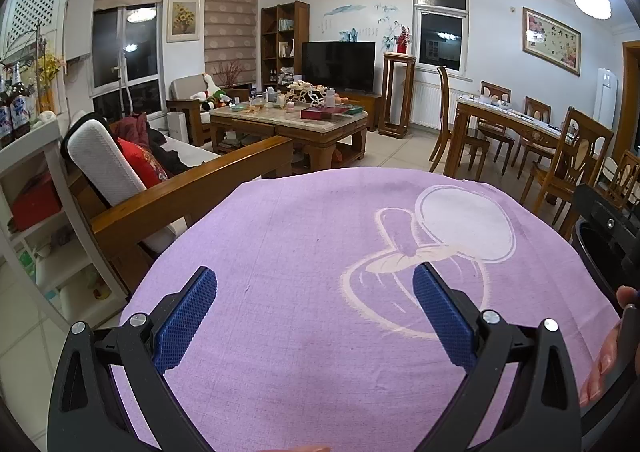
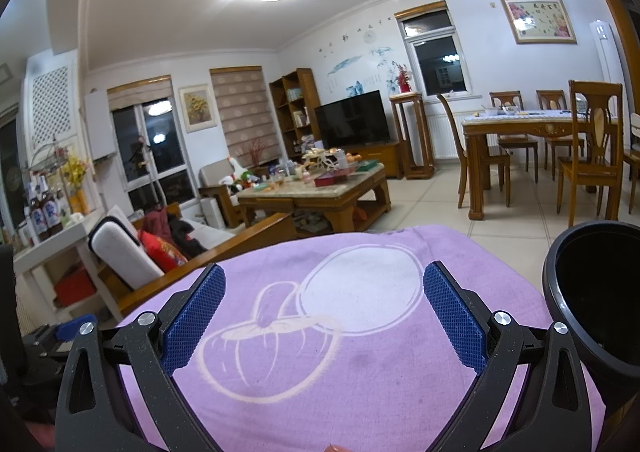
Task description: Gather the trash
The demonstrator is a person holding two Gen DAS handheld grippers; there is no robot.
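both claws, left gripper (image 1: 315, 316) and right gripper (image 2: 323, 312), gape empty over the purple cartoon-print cloth (image 2: 360, 372); no trash shows, so a sweep toward 3 o'clock could topple the round black plastic bin (image 2: 600, 292)

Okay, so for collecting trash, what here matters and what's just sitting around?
For the job:
black bin
left gripper, open
right gripper, open
purple cloth, no trash visible on it

Just there:
sofa
coffee table
television
dining table

White walls, tiled floor (image 2: 472, 207), wooden coffee table (image 1: 288, 125), television (image 1: 338, 65), dining table (image 2: 532, 127), dark windows.
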